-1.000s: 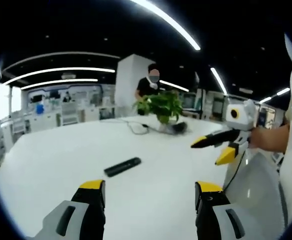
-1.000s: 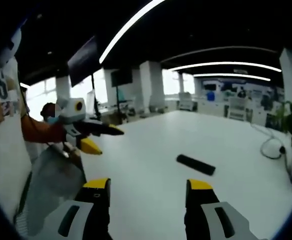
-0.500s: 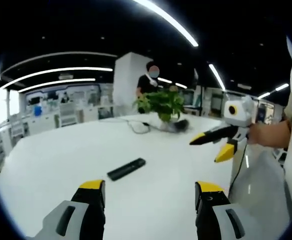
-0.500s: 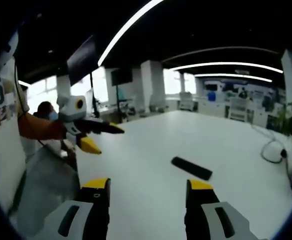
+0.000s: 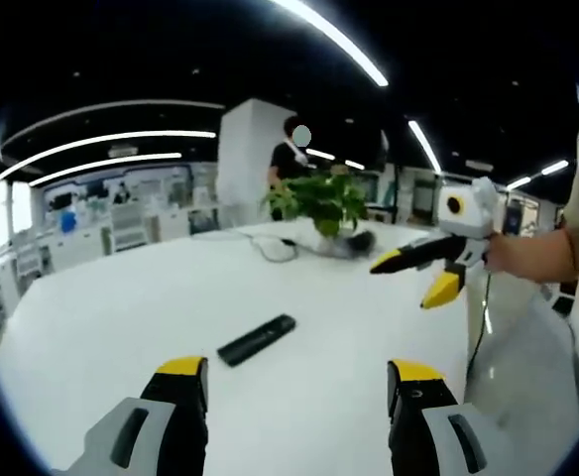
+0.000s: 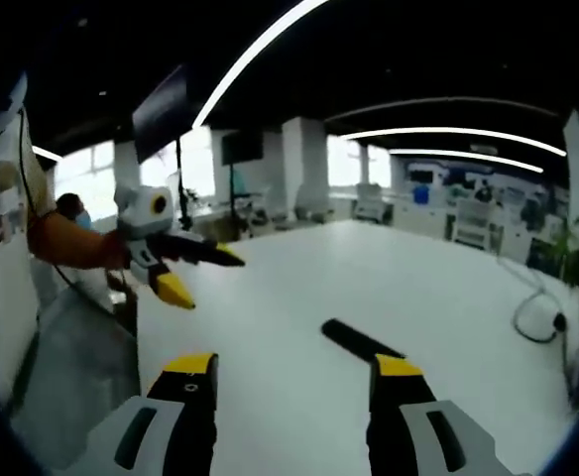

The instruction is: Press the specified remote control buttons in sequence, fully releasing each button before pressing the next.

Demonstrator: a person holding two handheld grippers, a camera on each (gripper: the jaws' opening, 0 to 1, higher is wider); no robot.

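Both grippers, jaws apart, hover nearer remote [image 5: 257, 339].

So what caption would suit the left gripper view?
Open left gripper above a white table, black remote ahead.

A slim black plastic remote control [image 5: 257, 339] [image 6: 358, 342] lies on the plain glossy white table [image 5: 121, 307] [image 6: 270, 327]. Both tools, left tool [image 5: 295, 382] and right tool [image 6: 292, 379], are grey with black, yellow-tipped jaws. The far leafy potted plant [image 5: 324, 201] is green.
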